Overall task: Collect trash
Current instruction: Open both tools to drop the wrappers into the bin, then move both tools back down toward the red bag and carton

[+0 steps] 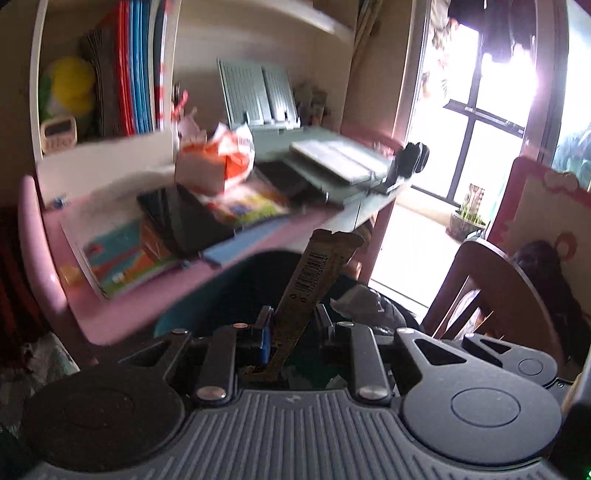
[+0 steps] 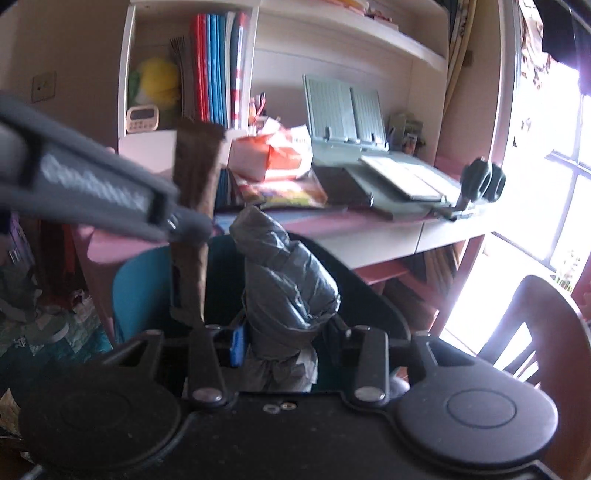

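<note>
**Desk:** Trash first: where is it?

**Photographer:** A long gold-brown snack wrapper with a printed barcode (image 1: 314, 280) stands nearly upright, pinched at its lower end in the left gripper (image 1: 291, 332). In the right wrist view the same wrapper (image 2: 195, 173) shows its plain brown side at left, with the left gripper's grey body (image 2: 92, 188) reaching in across it from the left edge.

**Desk:** And the other tool?

**Photographer:** The right gripper (image 2: 284, 332) is closed around a crumpled grey plastic rubbish bag (image 2: 288, 280), whose bunched neck rises between the jaws. The bag fills the gap, so the jaws stand partly apart.

**Desk:** What lies behind?

**Photographer:** A pink children's desk (image 2: 369, 218) with a white shelf unit (image 2: 332, 33) runs across the far side. On it sit a crumpled orange-and-white plastic bag (image 2: 273, 155), a grey-green folding book stand (image 2: 343, 110), colourful picture books (image 1: 129, 258) and a black clamp knob (image 2: 484, 181) at the right end. Red and blue folders (image 2: 214, 66) stand upright in the shelf, with a yellow soft toy (image 2: 159, 81) and a small white digital timer (image 2: 140, 118) to their left. A blue-rimmed round bin with a dark interior (image 2: 136, 284) sits near, below the desk edge, just beyond both grippers. A dark wooden chair back (image 2: 535, 325) stands at right, before a bright window (image 2: 554, 177). The left wrist view is blurred.
</note>
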`<state>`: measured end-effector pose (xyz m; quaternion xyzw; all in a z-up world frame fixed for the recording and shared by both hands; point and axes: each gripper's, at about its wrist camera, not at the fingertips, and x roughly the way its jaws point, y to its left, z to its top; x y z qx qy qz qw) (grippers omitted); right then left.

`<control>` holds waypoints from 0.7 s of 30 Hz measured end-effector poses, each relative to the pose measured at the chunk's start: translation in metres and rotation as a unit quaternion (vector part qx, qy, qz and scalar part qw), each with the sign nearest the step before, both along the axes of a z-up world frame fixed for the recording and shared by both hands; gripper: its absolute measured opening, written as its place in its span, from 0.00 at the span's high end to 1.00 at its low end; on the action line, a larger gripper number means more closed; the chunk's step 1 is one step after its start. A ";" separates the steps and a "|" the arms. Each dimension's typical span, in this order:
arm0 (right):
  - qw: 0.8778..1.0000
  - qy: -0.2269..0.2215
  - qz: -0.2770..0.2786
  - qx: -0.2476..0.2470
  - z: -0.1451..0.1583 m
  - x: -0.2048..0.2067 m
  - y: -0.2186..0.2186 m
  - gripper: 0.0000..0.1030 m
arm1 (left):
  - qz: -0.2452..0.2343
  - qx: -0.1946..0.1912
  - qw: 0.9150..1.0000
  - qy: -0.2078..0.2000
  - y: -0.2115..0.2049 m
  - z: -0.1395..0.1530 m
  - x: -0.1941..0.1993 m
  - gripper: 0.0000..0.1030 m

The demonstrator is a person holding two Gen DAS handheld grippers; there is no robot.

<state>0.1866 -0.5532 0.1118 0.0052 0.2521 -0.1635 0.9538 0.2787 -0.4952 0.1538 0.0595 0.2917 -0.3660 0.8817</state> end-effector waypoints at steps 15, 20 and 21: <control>1.000 0.019 0.006 0.022 -0.023 0.007 -0.001 0.45 | 0.010 0.058 0.998 0.034 -0.005 -0.051 0.020 0.73; 0.999 0.013 0.002 0.035 -0.023 0.002 -0.005 0.43 | 0.017 0.037 0.999 0.025 0.008 -0.044 0.015 0.35; 0.999 0.011 0.001 0.039 -0.021 0.000 -0.005 0.43 | 0.019 0.031 0.999 0.017 0.012 -0.041 0.012 0.32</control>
